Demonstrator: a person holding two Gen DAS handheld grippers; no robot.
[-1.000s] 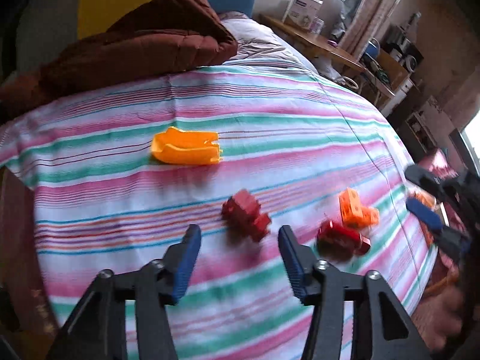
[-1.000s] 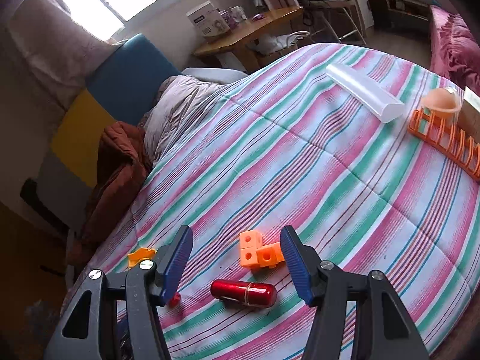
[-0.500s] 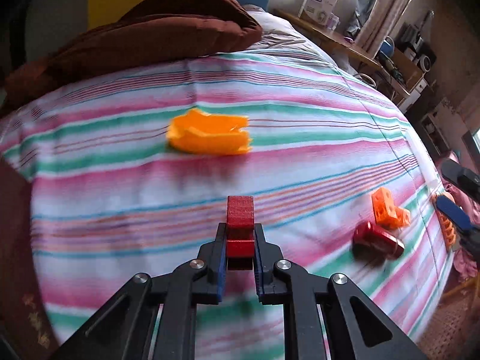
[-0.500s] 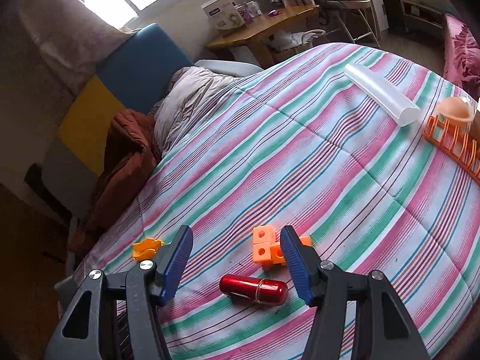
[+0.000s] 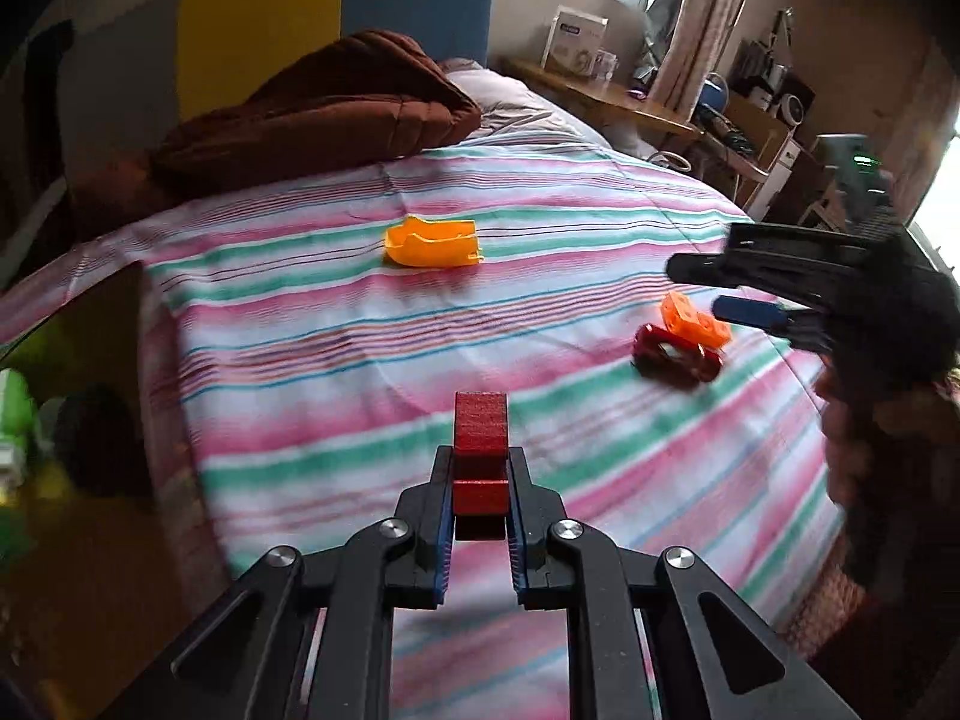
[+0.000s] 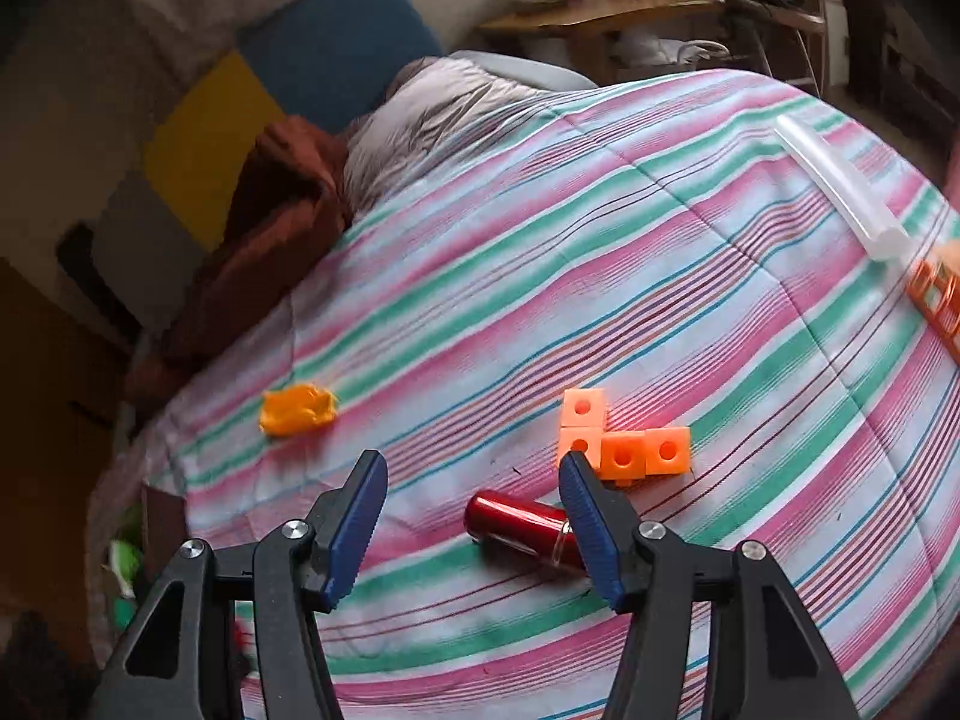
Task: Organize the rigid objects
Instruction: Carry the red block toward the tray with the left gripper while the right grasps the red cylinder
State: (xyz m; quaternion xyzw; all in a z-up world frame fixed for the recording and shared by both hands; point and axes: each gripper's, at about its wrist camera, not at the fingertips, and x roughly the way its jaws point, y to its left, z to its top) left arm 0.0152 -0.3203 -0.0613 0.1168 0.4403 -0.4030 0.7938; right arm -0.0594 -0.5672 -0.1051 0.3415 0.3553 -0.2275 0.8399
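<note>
My left gripper [image 5: 479,483] is shut on a dark red block [image 5: 480,432] and holds it above the striped bedspread [image 5: 312,360]. My right gripper [image 6: 471,501] is open and empty; it also shows at the right of the left wrist view [image 5: 750,297]. A shiny red cylinder [image 6: 522,531] lies just ahead between its fingers, partly hidden by the right finger. An L-shaped piece of orange cubes [image 6: 621,444] lies just beyond it. An orange boat-shaped piece [image 5: 433,241] lies farther off, at the left in the right wrist view [image 6: 298,408].
A brown quilted jacket [image 5: 324,114] and a grey one [image 6: 444,120] are heaped at the head of the bed. A clear tube [image 6: 840,192] and an orange rack [image 6: 939,300] lie at the far right. The bed's left edge [image 5: 150,372] drops to the floor.
My left gripper closed on the dark red block and lifted it off the bedspread. My right gripper moved in closer over the red cylinder, still open.
</note>
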